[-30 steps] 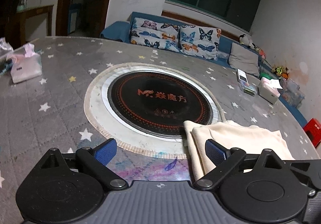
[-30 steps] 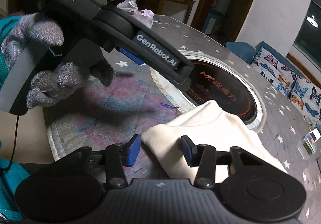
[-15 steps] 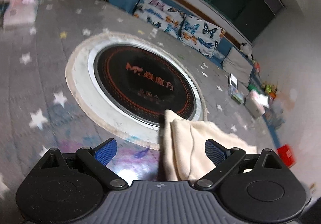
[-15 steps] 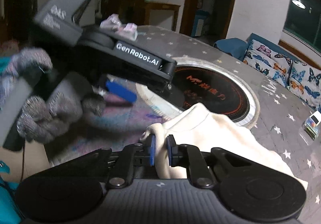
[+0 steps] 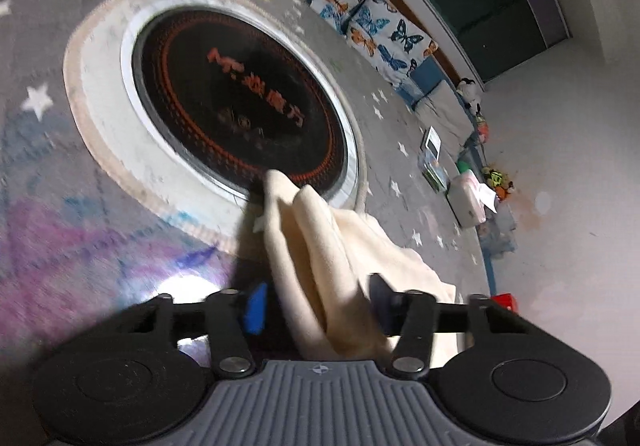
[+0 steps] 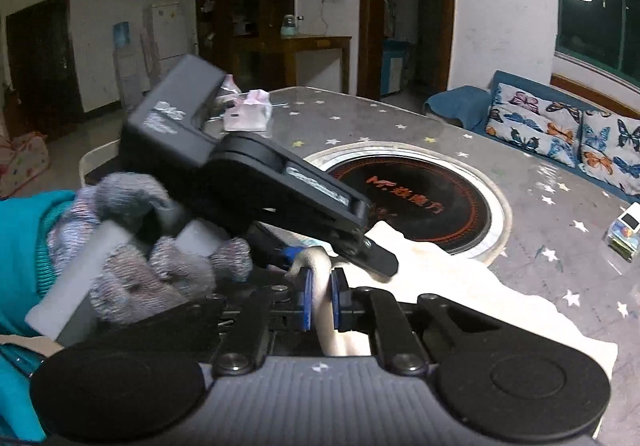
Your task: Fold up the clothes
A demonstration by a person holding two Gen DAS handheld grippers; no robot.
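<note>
Nearest the right wrist camera, the right gripper (image 6: pixel 321 300) has its blue pads pressed narrowly onto a bunched fold of the cream garment (image 6: pixel 472 286), pinching it tight. Just beyond, the left gripper (image 6: pixel 372 258) crosses the view from the left, held by a grey-gloved left hand (image 6: pixel 132 246), and it covers much of the cloth's near edge. In the left wrist view, which is tilted and motion-blurred, the left gripper (image 5: pixel 316 306) straddles a raised ridge of the cream garment (image 5: pixel 320 238); its fingers sit part-way in with cloth between them, but whether they actually press on it cannot be told. The garment lies on the star-printed table cover (image 6: pixel 400 122), its far tip overlapping the rim of the round black cooktop (image 6: pixel 420 202) set in the table's middle. Bare cover spreads to the left of the cloth and beyond the cooktop. Further off, a pink tissue pack (image 6: pixel 248 114) sits near the far table edge, half hidden behind the left tool. Butterfly cushions (image 6: pixel 560 126) line a sofa beyond the table.
</note>
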